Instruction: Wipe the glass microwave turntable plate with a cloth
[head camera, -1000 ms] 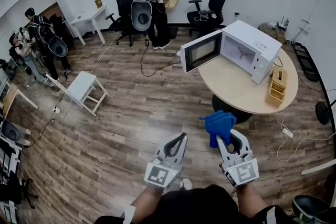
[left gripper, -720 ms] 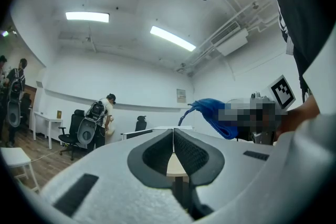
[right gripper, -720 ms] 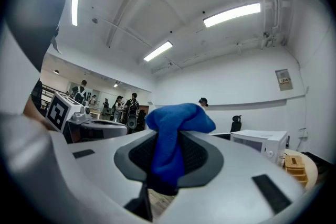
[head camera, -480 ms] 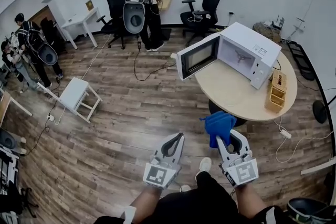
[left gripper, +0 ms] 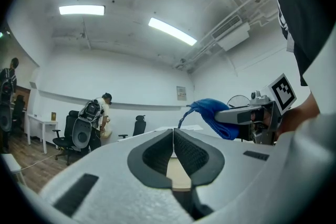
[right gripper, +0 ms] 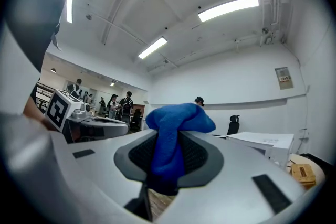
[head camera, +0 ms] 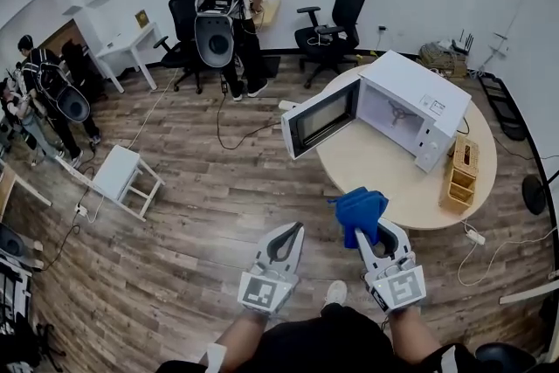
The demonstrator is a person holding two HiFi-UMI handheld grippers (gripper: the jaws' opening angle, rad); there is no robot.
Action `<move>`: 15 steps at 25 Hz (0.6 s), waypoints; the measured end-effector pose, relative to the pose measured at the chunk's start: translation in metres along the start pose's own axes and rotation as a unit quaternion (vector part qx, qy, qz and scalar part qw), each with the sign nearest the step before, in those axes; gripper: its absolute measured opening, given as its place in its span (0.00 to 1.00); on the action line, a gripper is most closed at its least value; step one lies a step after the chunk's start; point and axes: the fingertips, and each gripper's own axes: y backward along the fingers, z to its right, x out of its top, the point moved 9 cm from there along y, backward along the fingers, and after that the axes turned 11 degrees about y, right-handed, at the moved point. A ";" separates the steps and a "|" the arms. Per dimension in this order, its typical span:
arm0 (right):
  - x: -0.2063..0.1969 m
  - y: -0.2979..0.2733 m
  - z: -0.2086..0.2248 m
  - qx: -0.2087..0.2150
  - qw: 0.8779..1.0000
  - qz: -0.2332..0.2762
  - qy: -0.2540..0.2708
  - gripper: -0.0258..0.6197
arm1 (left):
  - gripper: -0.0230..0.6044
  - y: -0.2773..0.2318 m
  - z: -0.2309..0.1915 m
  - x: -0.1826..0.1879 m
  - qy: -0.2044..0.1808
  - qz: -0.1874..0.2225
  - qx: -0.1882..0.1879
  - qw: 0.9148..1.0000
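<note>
Gripping tool, right: jaws clamped on the blue cloth, which bunches above the tips (the right gripper view shows a fold pinched between the pads).
Left tool: jaws closed together, nothing between them; held beside the right tool, apart from it.
Cloth position: raised in the right tool, at the near edge of the round surface; contact with it cannot be determined.
Microwave: stands on the surface, door swung fully open, cavity exposed.
Turntable plate: too faint to locate with certainty in any view.
Wooden box: on the surface, just beside the microwave.
Floor: wood planks beneath both tools.
</note>
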 end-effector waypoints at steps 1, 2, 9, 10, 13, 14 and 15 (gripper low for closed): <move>-0.003 -0.005 0.008 0.001 1.000 0.000 -0.001 0.18 | 0.05 -0.009 -0.002 0.000 0.000 0.000 -0.001 1.000; -0.006 -0.009 0.017 0.002 1.000 -0.001 -0.002 0.18 | 0.05 -0.018 -0.004 0.001 -0.002 -0.001 0.000 1.000; -0.025 -0.042 0.075 0.008 1.000 0.000 -0.002 0.18 | 0.05 -0.079 -0.018 0.002 -0.002 0.000 0.014 1.000; -0.027 -0.047 0.082 0.009 1.000 0.002 -0.002 0.18 | 0.05 -0.086 -0.020 0.002 -0.001 -0.002 0.018 1.000; -0.032 -0.058 0.100 0.010 1.000 0.005 0.000 0.18 | 0.05 -0.104 -0.026 0.003 -0.001 0.003 0.023 1.000; -0.034 -0.062 0.105 0.009 1.000 0.006 -0.001 0.18 | 0.05 -0.110 -0.027 0.004 -0.002 0.005 0.024 1.000; -0.036 -0.065 0.110 0.008 1.000 0.006 -0.003 0.18 | 0.05 -0.117 -0.029 0.004 -0.003 0.005 0.024 1.000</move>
